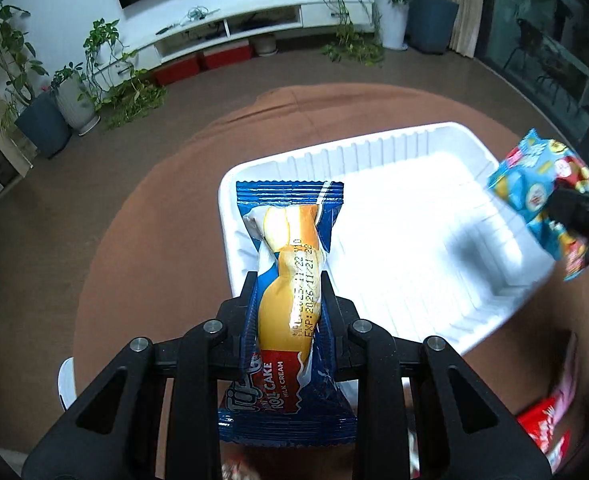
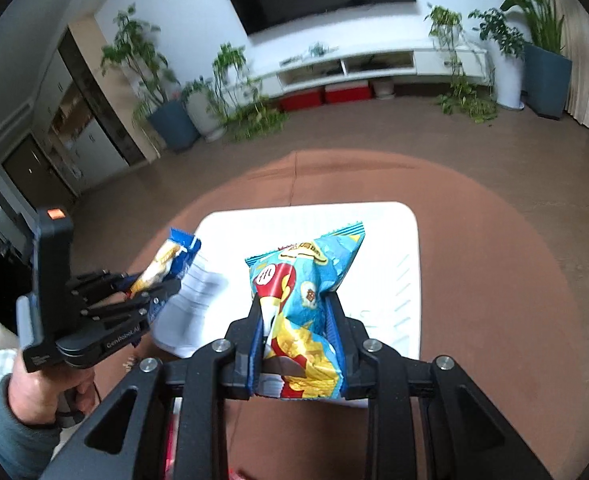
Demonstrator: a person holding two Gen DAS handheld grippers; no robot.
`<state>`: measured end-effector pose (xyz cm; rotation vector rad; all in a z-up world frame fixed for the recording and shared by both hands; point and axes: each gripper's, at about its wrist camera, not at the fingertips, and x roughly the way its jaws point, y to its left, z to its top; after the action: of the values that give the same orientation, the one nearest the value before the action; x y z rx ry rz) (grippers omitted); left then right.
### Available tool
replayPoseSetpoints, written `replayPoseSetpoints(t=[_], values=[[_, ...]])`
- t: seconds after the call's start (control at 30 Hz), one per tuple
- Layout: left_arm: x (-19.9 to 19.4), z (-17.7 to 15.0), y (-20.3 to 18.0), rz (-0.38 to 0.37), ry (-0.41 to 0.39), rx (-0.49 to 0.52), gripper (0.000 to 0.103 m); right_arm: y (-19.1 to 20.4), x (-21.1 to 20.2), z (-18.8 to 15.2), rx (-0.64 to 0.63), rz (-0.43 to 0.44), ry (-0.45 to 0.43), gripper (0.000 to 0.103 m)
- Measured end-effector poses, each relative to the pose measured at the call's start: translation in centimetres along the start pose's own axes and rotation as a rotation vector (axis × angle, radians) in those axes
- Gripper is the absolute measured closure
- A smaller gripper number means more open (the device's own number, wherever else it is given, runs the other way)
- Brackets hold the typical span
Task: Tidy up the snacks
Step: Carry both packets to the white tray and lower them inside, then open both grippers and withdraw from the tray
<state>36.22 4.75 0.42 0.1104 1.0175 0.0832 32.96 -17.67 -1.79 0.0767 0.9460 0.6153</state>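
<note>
**Two snacks held over the white tray**

The left gripper [image 1: 288, 280] was clamped on a blue roll cake packet [image 1: 290, 280], which stuck out ahead of its fingers over the near-left rim of the white tray [image 1: 394, 240]. The right gripper [image 2: 296, 304] pinched a light-blue chip bag [image 2: 306, 280], its top poking forward above the tray. Red snack packs [image 1: 546, 428] lay on the brown tablecloth [image 1: 134, 260], right of the left claw.

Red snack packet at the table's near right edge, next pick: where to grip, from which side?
Only part of the red snack packet shows, lying flat on the brown tablecloth beside the white ribbed plastic tray. Likely come from above, jaws across its narrow width mid-body. Both grippers are full, so one must release first.
</note>
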Motion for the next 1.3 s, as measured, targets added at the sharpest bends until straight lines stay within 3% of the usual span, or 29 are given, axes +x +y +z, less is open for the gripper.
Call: replayPoseSetpoints(t=[0.43,0.6,0.73,0.9,1.17,1.2,1.27,1.3], values=[[7.0,0.2,-3.3,0.010,0.079,0.028,0.078,-1.7,5.9,0.2,0.023,-0.026,0.127,0.072],[8.6,0.8,-3.2,0.023,0.069,0.034,0.077,-2.3,6.7,-0.6,0.035,-0.031,0.144,0.070],[8.4,0.0,-3.0,0.026,0.063,0.032,0.077,-2.5,6.5,-0.8,0.043,-0.045,0.147,0.064],[6.8,-0.8,-3.0,0.029,0.049,0.018,0.077,-2.8,5.5,-0.7,0.045,-0.066,0.126,0.040],[1.2,-0.5,-2.0,0.074,-0.048,0.000,0.076,-2.8,0.7,0.1,0.042,-0.064,0.028,0.023],[0.5,-0.5,-2.0,0.079,-0.059,-0.002,0.073,-2.7,-0.2,0.3,0.045,-0.062,0.011,0.020],[-1.6,-0.7,-1.8,0.085,-0.093,-0.009,0.053,-2.6,-2.3,0.3,0.051,-0.049,-0.033,0.016],[-2.3,-0.8,-1.8,0.091,-0.110,-0.008,0.033,-2.6,-3.7,0.3,0.054,-0.037,-0.063,0.013]])
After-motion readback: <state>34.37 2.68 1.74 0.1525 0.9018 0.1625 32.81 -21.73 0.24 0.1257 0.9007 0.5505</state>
